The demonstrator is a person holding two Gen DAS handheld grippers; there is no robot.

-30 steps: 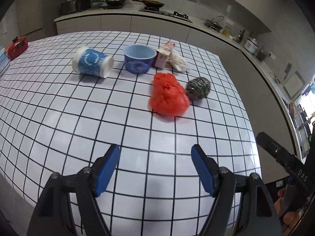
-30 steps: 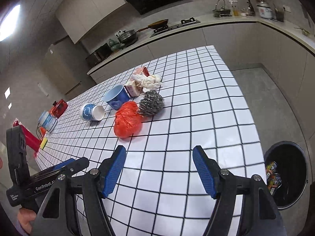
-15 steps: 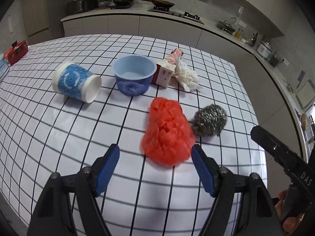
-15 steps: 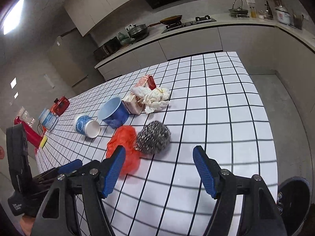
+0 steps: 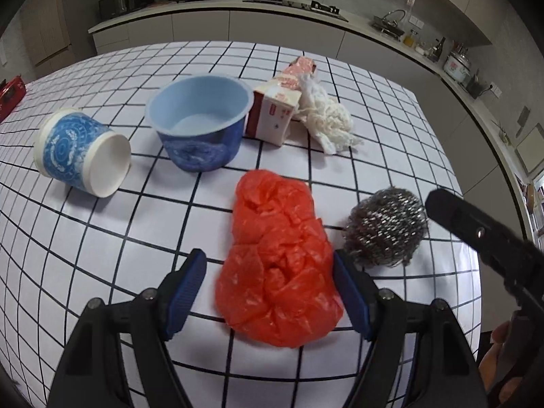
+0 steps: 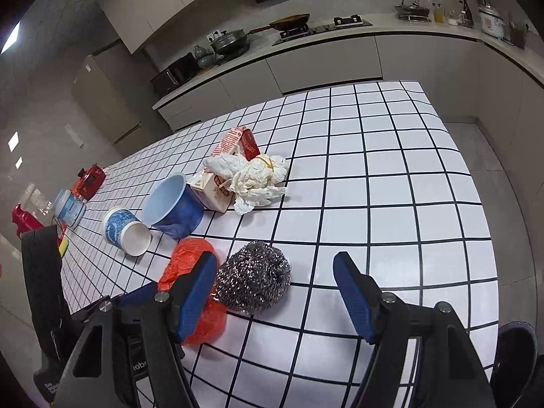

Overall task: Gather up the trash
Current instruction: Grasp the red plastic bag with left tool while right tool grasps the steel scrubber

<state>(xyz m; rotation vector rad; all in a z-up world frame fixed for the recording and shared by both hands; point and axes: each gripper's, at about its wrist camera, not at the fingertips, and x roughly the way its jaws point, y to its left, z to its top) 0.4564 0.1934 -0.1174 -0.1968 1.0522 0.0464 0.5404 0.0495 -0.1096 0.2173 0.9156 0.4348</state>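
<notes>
Setting: a table (image 5: pixel 102 238) covered in a white cloth with a black grid was seen, in a kitchen.
Trash: a red bag (image 5: pixel 277 265), a steel scourer (image 5: pixel 386 227), a blue bowl (image 5: pixel 200 125), a tipped paper cup (image 5: pixel 81 153), a carton (image 5: pixel 275 108) and a white rag (image 5: pixel 328 119) were laid out in a loose cluster.
Left gripper (image 5: pixel 268 292): its jaws were spread and empty; the bag lay on the table between the blue pads, the right pad just beside the bag's edge, a gap left at the left pad.
Bag's long axis: it ran from near to far, roughly along the fingers, so it was judged that the jaws would close across its narrow width.
Right gripper (image 6: pixel 275 292): it was parted and held nothing; the scourer (image 6: pixel 253 277) lay just beside its left pad, with bare table toward the right pad.
Nearer hand: the left was judged nearer the bag, the right nearer the scourer.
Far items: bowl, cup, carton and rag lay beyond both grippers.
</notes>
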